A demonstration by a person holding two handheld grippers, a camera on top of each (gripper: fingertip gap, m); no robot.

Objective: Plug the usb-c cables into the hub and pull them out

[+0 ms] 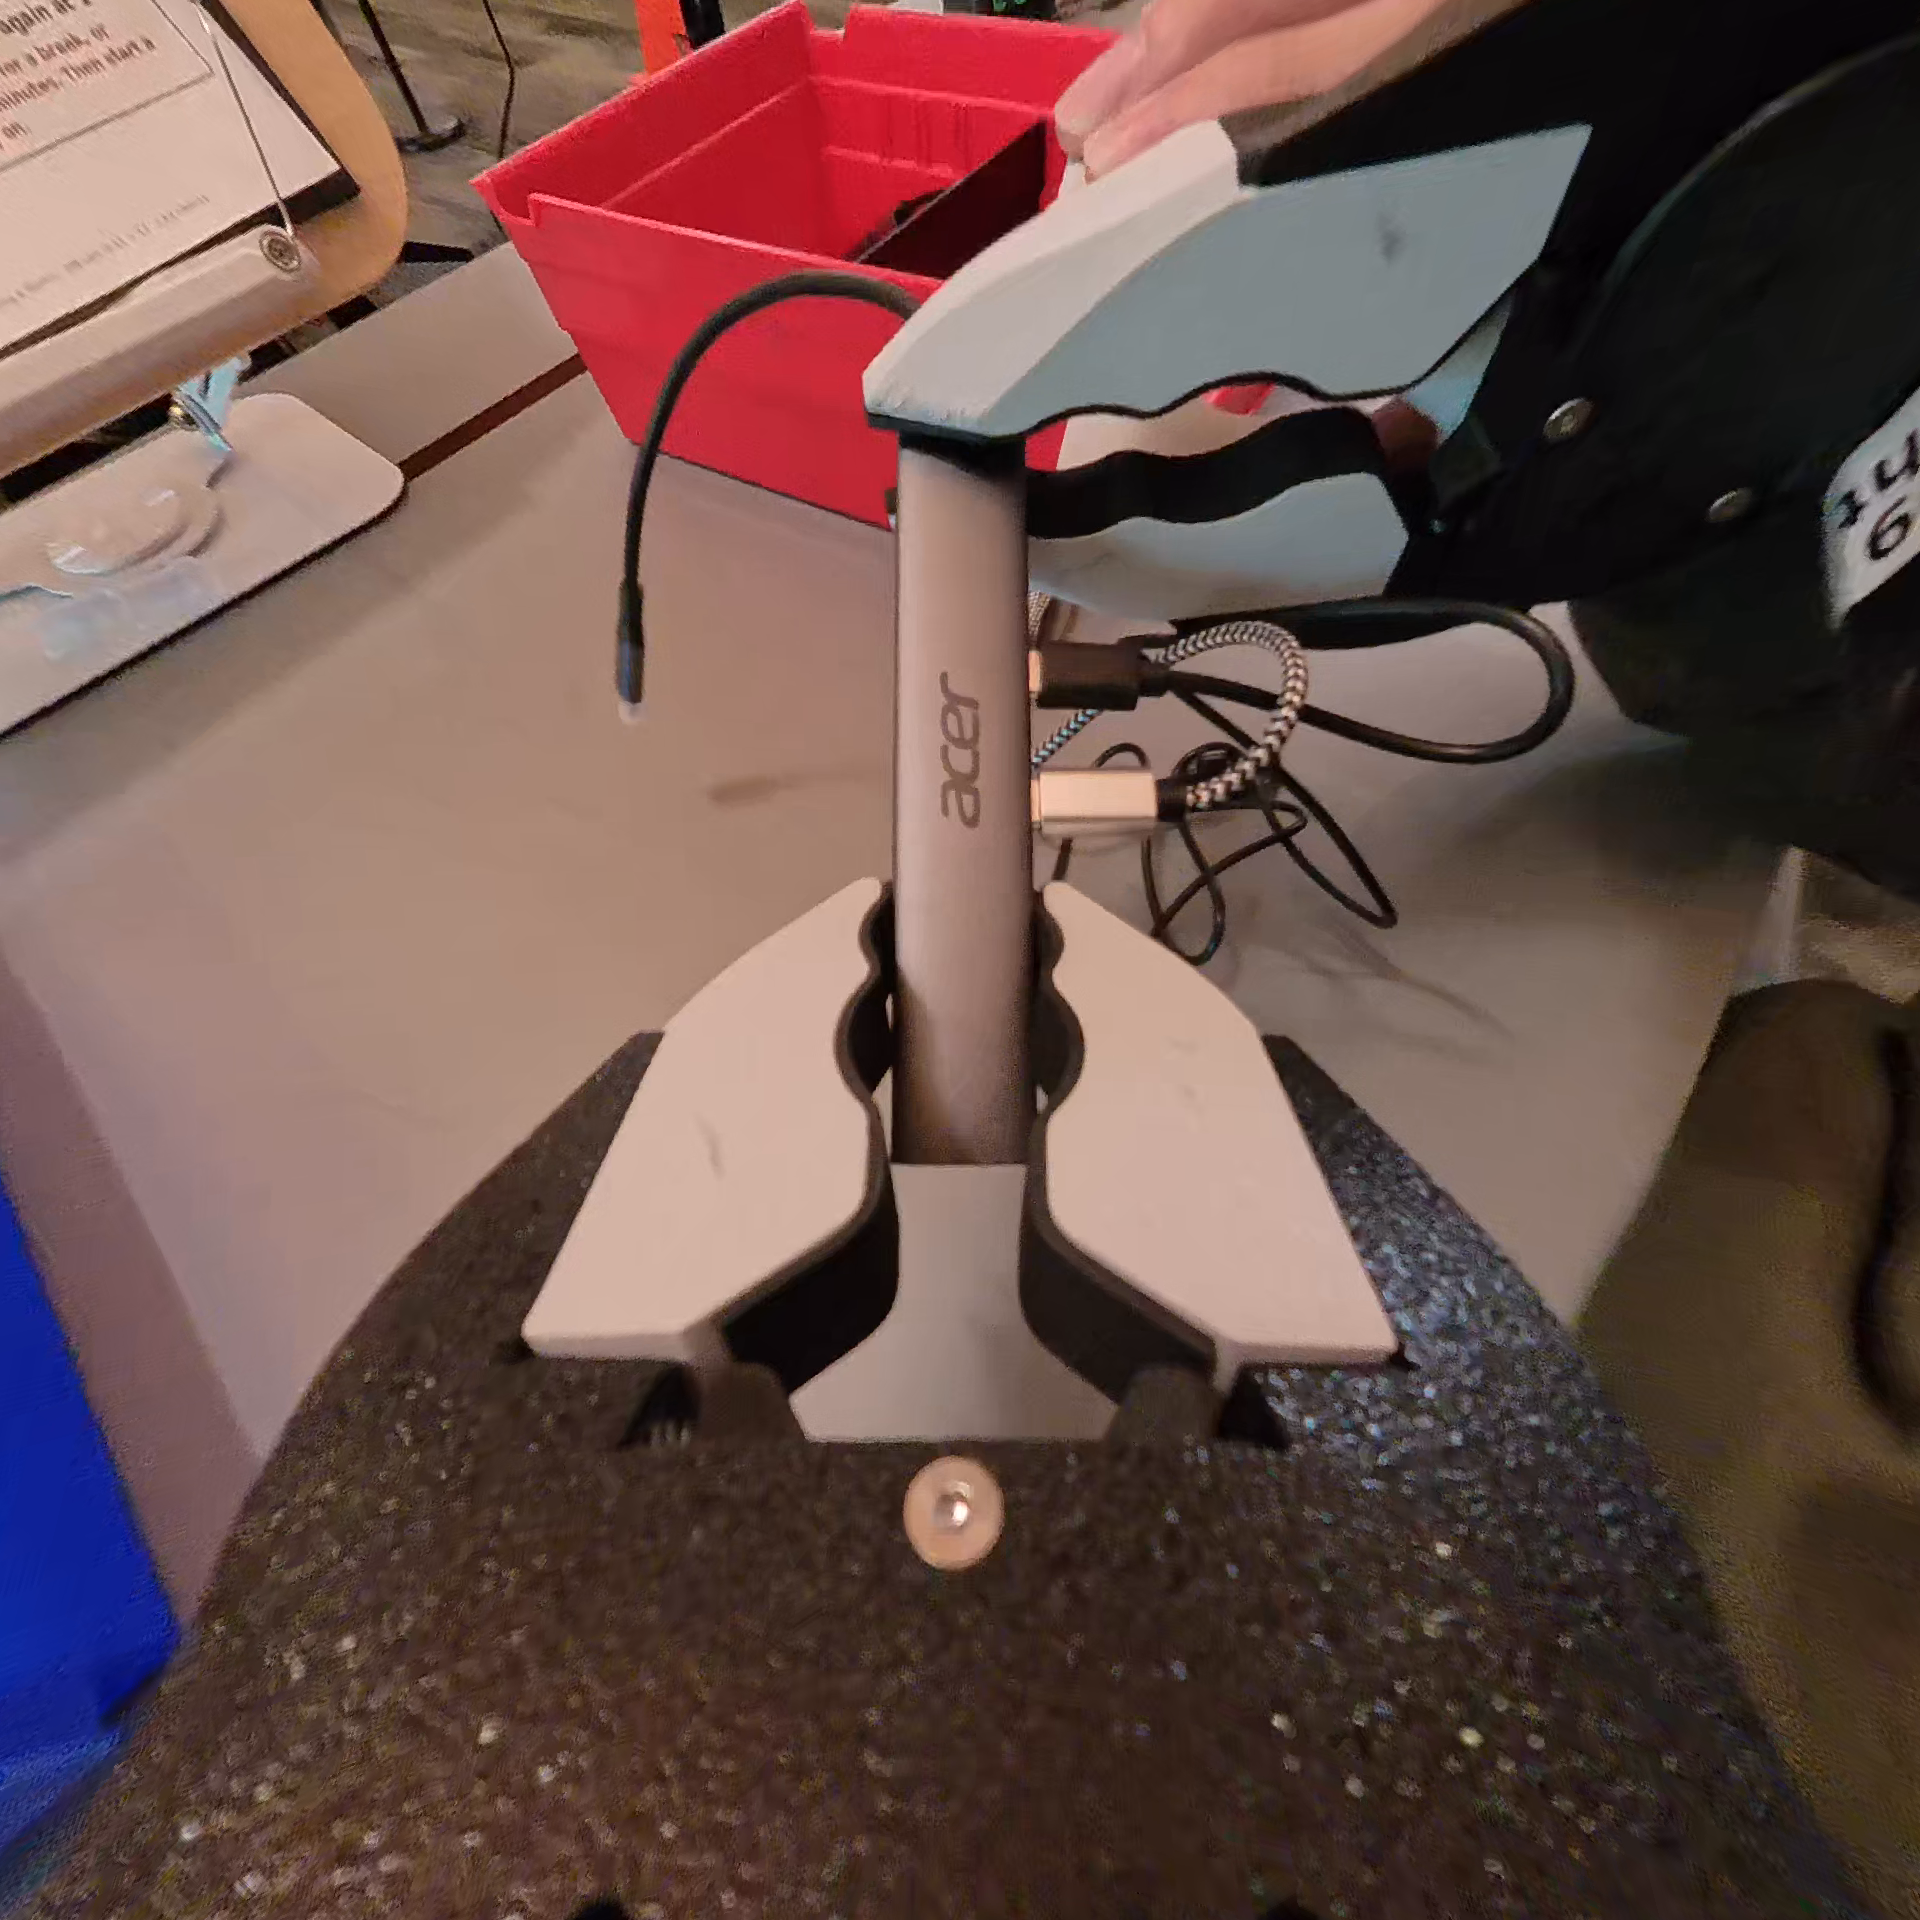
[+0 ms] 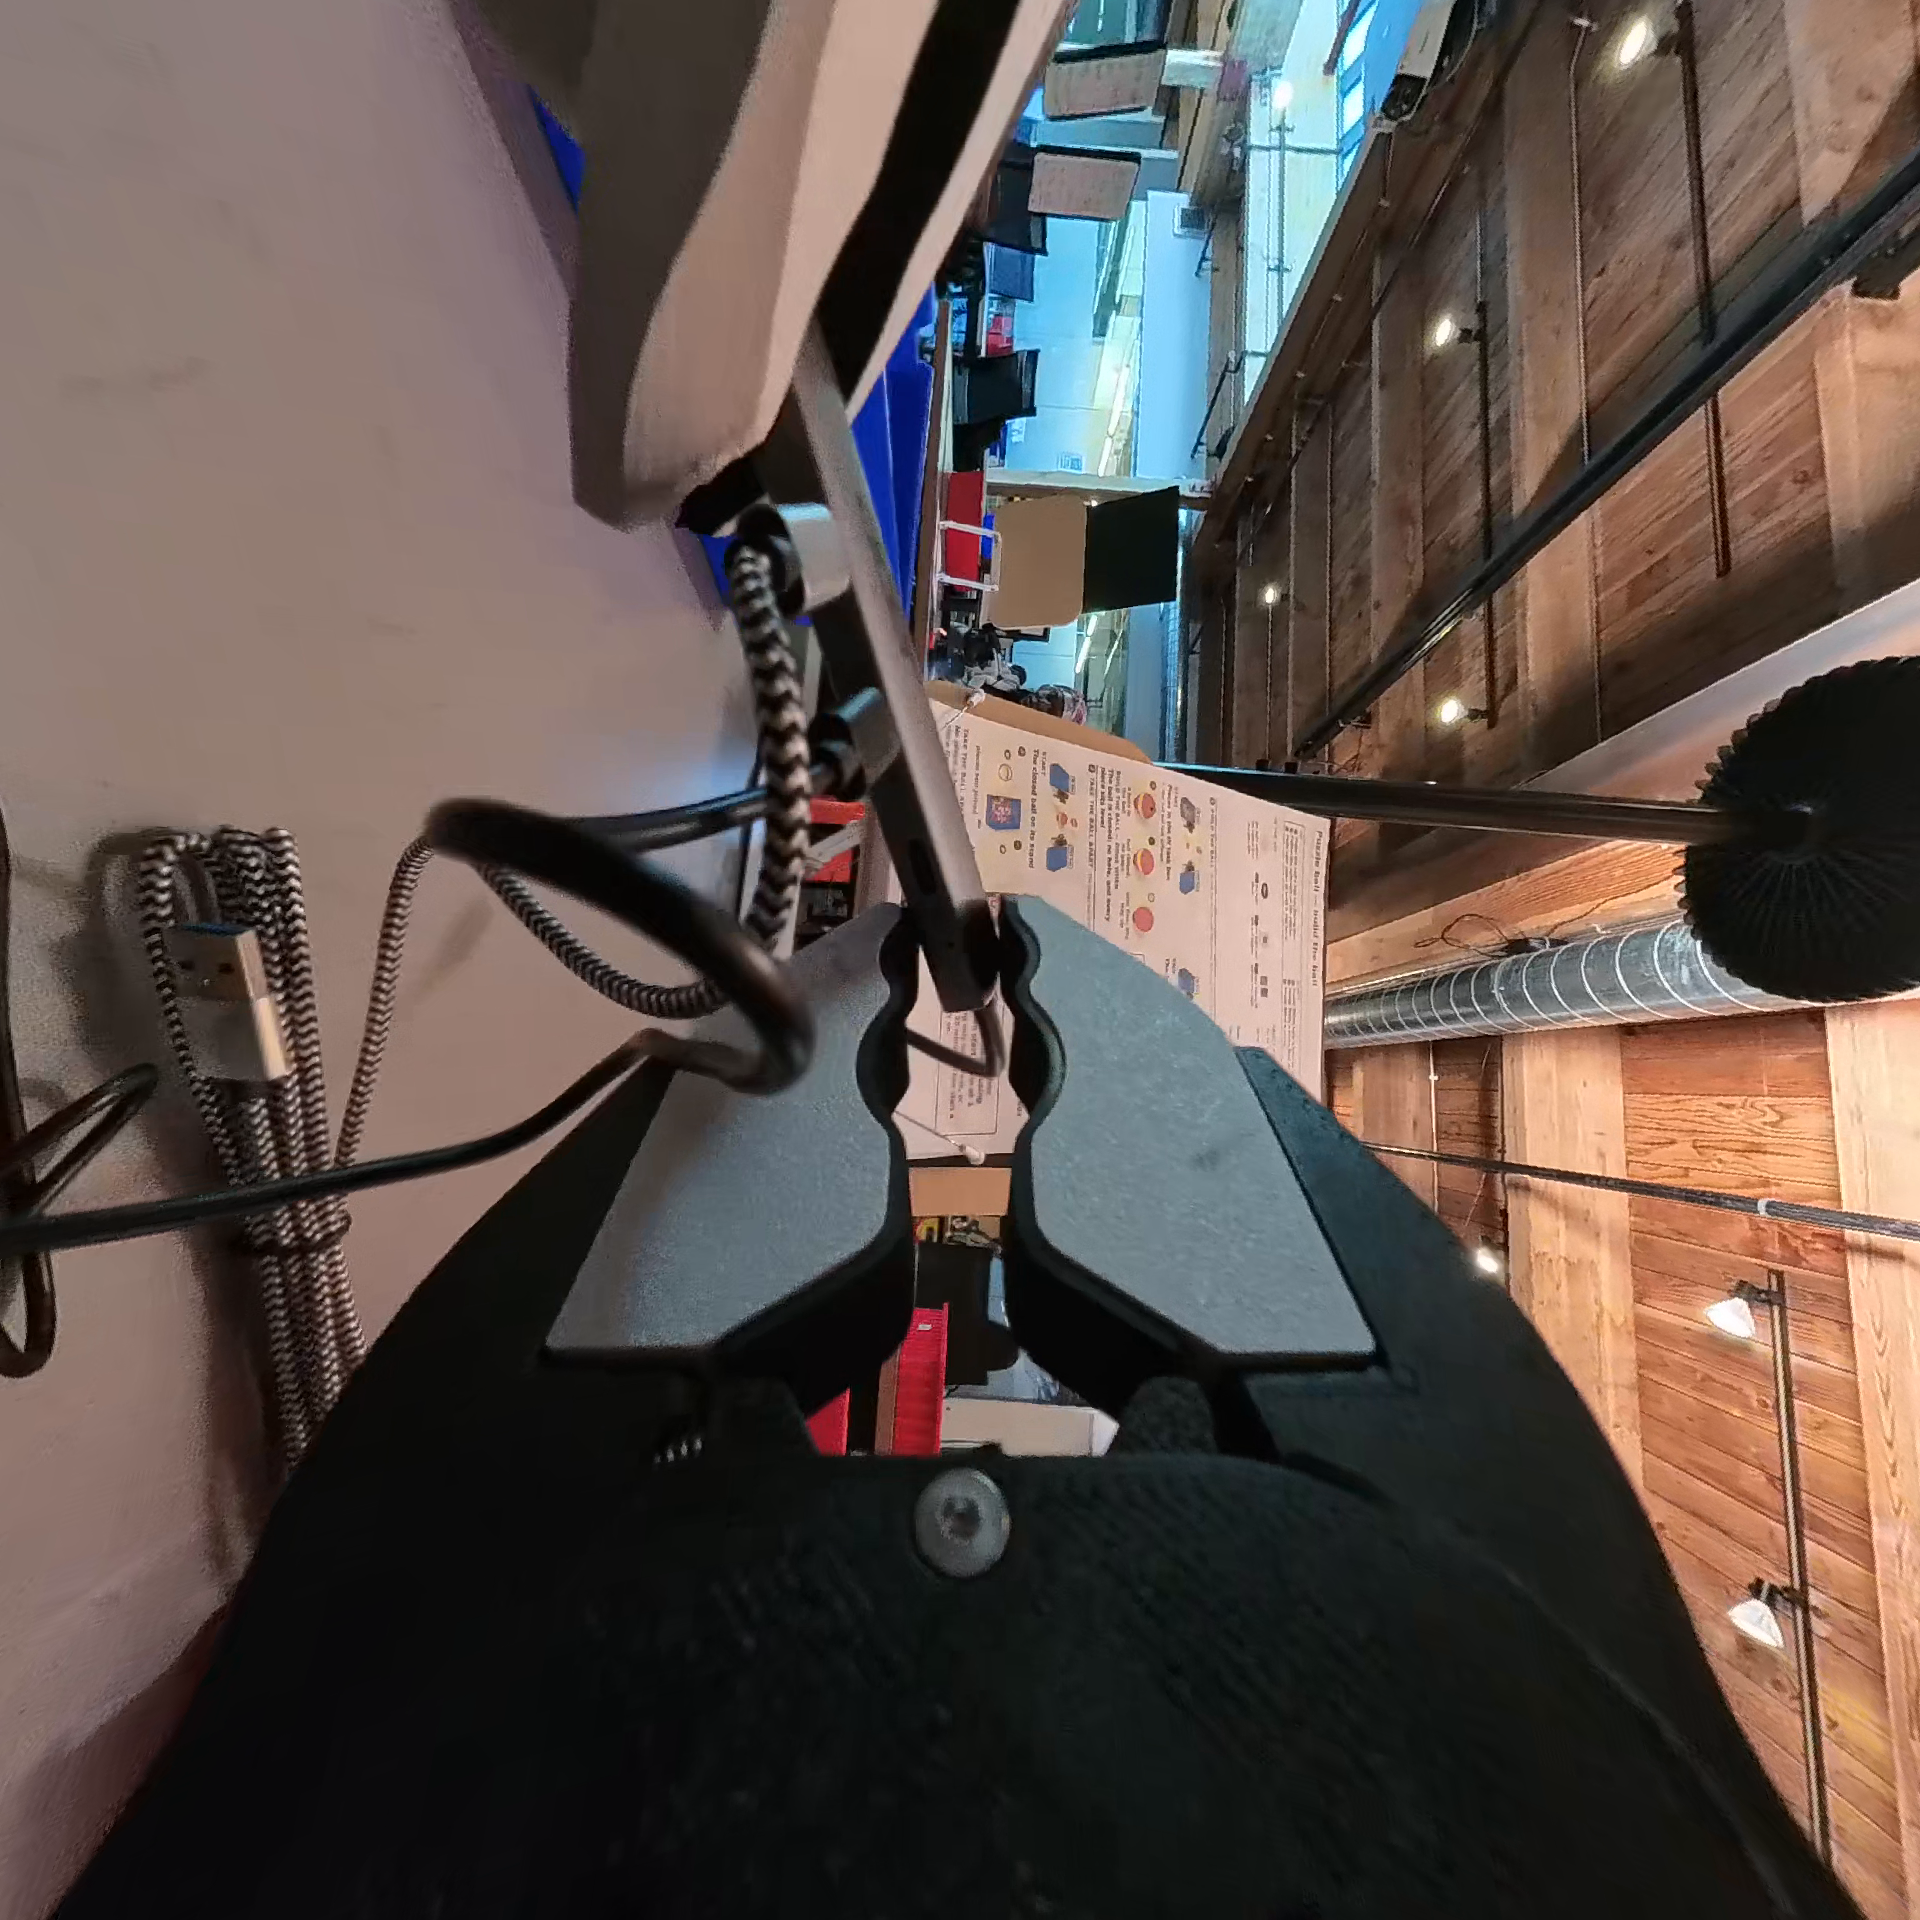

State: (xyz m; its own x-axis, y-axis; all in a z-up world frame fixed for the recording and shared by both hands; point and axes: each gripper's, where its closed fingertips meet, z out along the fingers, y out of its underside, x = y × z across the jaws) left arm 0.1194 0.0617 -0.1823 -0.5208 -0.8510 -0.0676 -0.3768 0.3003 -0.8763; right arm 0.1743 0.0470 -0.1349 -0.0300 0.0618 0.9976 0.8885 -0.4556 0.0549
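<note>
- Hub (image 1: 961,748): a slim grey metal bar, held off the grey table (image 1: 416,831) between the two grippers, one at each end.
- Left gripper (image 1: 961,935) is clenched on the hub's near end, its pale fingers (image 1: 727,1122) pressing both long edges.
- Right gripper (image 2: 951,961) grasps the hub's far end; in the right wrist view its dark tips pinch that end, where the hub's own short black lead (image 1: 686,416) comes out and curls over with its plug hanging free.
- Two plugs sit in ports on one long side: a black plug (image 1: 1081,675) and a silver plug (image 1: 1096,805) on a braided cable (image 1: 1273,717). Their loose lengths trail down to the table.
- Handling, as I judge it: the hub looks stiff, light and smooth, so it could slip or twist when a plug is tugged; hold its ends firmly.
- The cables are limp; pulling one out calls for a grip on the hard plug shell, pulled straight, not on the cord.
- A red bin (image 1: 748,270) stands behind.
</note>
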